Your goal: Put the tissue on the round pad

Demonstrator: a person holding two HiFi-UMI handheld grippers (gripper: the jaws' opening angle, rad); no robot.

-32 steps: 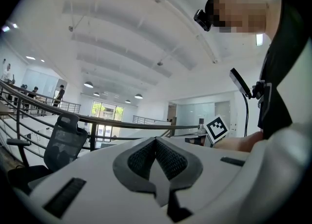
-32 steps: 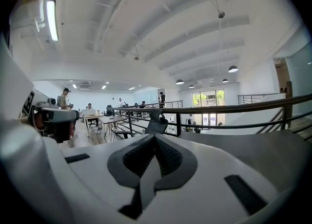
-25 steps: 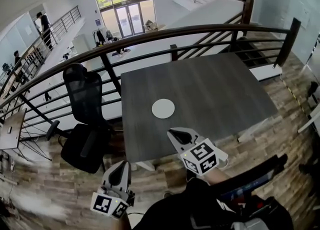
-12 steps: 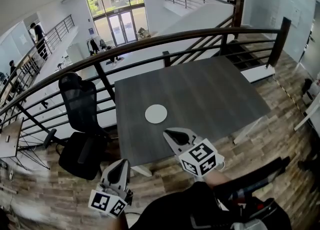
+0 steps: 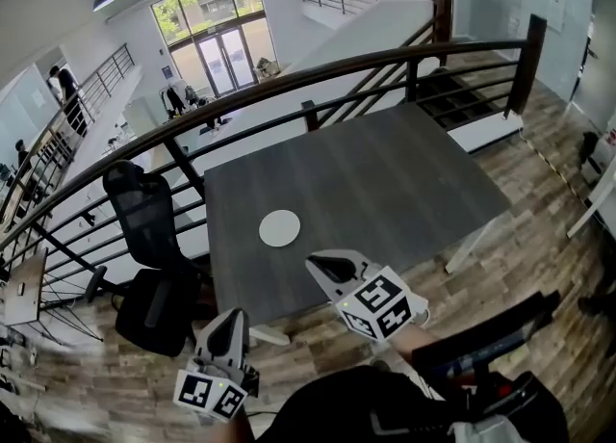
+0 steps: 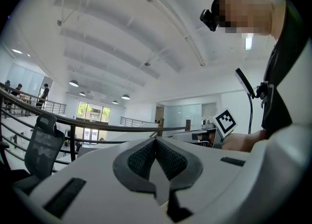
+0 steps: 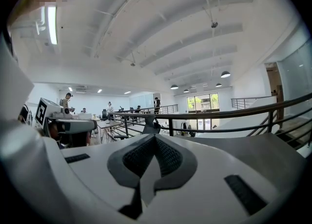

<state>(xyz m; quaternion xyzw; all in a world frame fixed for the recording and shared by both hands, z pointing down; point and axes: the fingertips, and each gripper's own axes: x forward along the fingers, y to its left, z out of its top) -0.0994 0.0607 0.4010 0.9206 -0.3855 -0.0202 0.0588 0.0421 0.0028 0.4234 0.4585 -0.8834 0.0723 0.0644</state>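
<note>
Only the head view shows the round pad; left claw and right claw sit closed, empty.

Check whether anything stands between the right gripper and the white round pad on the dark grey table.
Nothing visible does: only bare dark grey table lies between the shut, empty right gripper and the white round pad. No tissue shows in any view.

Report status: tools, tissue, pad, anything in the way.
Left tool shut, empty. Right tool shut, empty. Round pad on table, nothing on it. Tissue not in view; no obstruction seen.
</note>
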